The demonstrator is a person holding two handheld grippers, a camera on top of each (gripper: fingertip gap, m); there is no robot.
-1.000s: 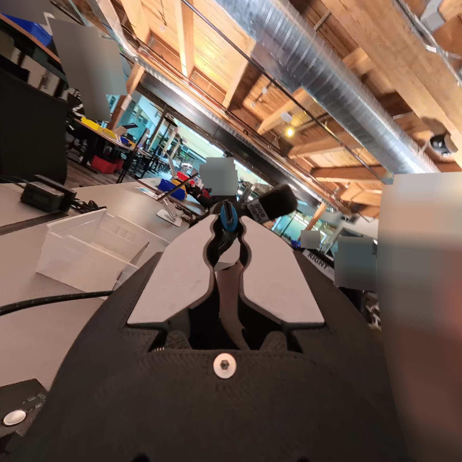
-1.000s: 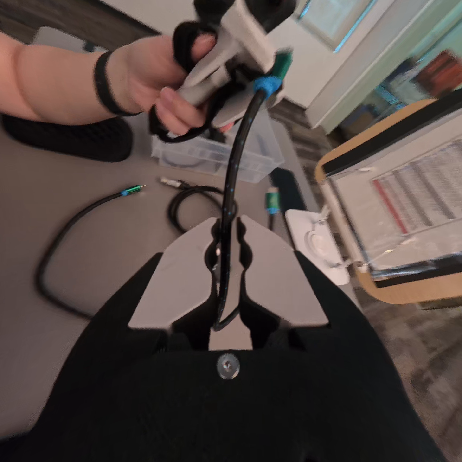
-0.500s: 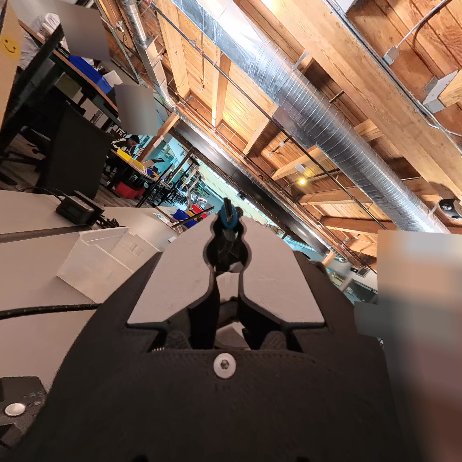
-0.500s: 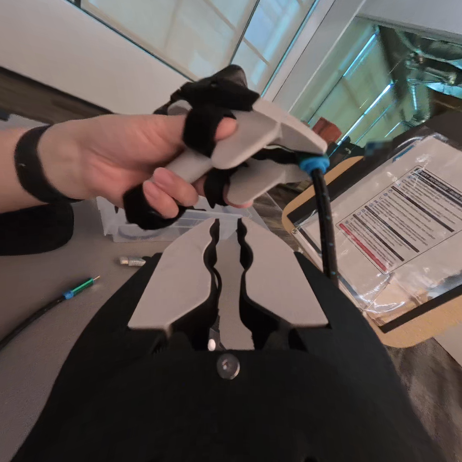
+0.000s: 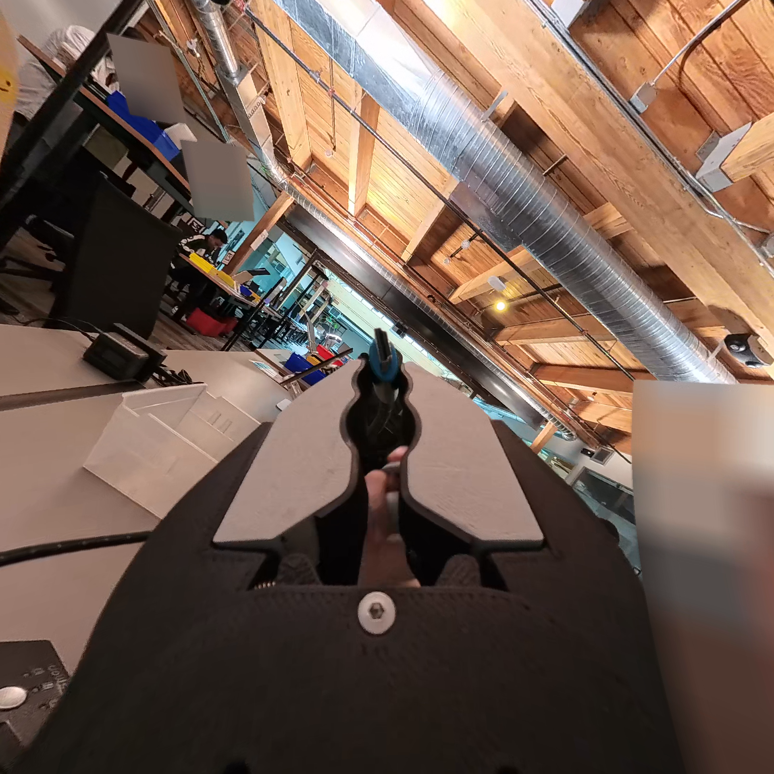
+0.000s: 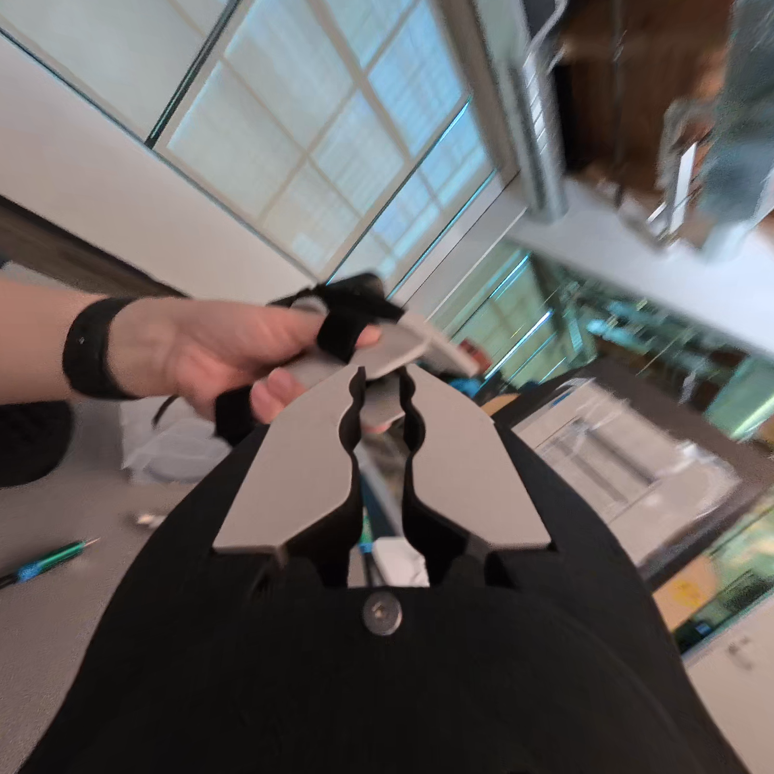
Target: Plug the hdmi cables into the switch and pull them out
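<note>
My left gripper [image 5: 382, 368] points up at the ceiling and is shut on an HDMI plug [image 5: 380, 356] with a blue collar; its black cable hangs down behind the fingers. The black switch [image 5: 29, 687] with a round silver button lies on the table at the lower left. In the right wrist view a hand holds the left gripper [image 6: 452, 368] just beyond my right gripper [image 6: 381, 377]. The right jaws stand a narrow gap apart with nothing between them. A second cable end [image 6: 50, 561], green with a blue collar, lies on the table at the left.
A clear acrylic box [image 5: 167, 431] and a black power adapter [image 5: 119, 354] stand on the grey table, and a black cable [image 5: 71, 544] crosses it. A clear plastic container [image 6: 167, 452] and a small silver connector [image 6: 146, 519] lie under the hand. The right wrist view is blurred.
The right gripper let go of the cable it pinched and swung upward toward the left gripper. The left gripper tilted further up with the plug still in it.
</note>
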